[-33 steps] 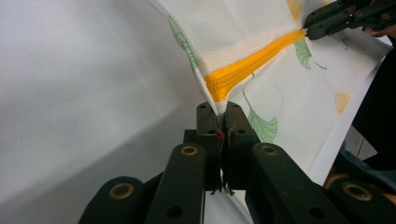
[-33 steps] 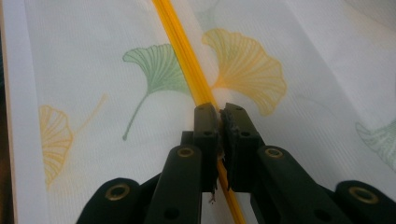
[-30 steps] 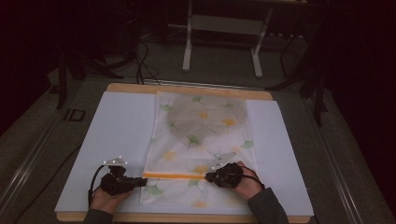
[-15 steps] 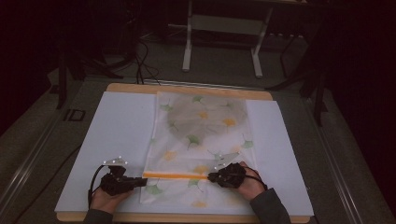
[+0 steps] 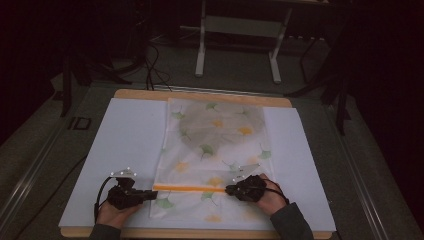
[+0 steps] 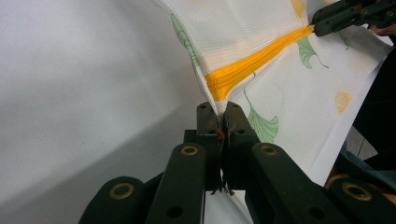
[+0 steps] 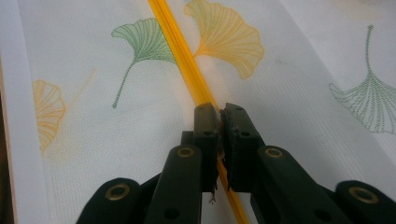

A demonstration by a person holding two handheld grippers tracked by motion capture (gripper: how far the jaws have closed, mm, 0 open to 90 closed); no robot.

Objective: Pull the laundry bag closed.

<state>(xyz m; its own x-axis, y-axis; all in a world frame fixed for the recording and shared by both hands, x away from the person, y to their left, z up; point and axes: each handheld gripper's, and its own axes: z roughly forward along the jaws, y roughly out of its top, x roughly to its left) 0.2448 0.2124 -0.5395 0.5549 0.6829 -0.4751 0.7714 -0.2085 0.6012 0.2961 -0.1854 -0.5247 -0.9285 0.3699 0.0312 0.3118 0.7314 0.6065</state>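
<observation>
A white mesh laundry bag [image 5: 215, 155] printed with green and orange ginkgo leaves is laid flat along the middle of a white sheet [image 5: 130, 145] that covers a wooden table [image 5: 200, 95]. A darker rounded shape is seen through the mesh in the far half of the bag; its nature cannot be told. An orange zipper [image 5: 189, 188] is run across the near part of the bag, from its left edge toward the right. The left gripper [image 5: 150, 194] is held at the bag's left edge, with the person's left hand [image 5: 112, 214] behind it near the table's near edge. In the left gripper view the jaws are seen pressed together on the corner of the fabric at the zipper's end [image 6: 219, 91], and the cloth is lifted slightly off the sheet there. The right gripper [image 5: 229, 189] is placed at the other end of the visible zipper, gripped by the right hand [image 5: 267, 196]. In the right gripper view its jaws are closed down on the zipper [image 7: 187, 65], with the orange band passing between them; whether the slider itself is pinched cannot be told. Dark floor and a metal stand [image 5: 237, 30] are noted beyond the table
</observation>
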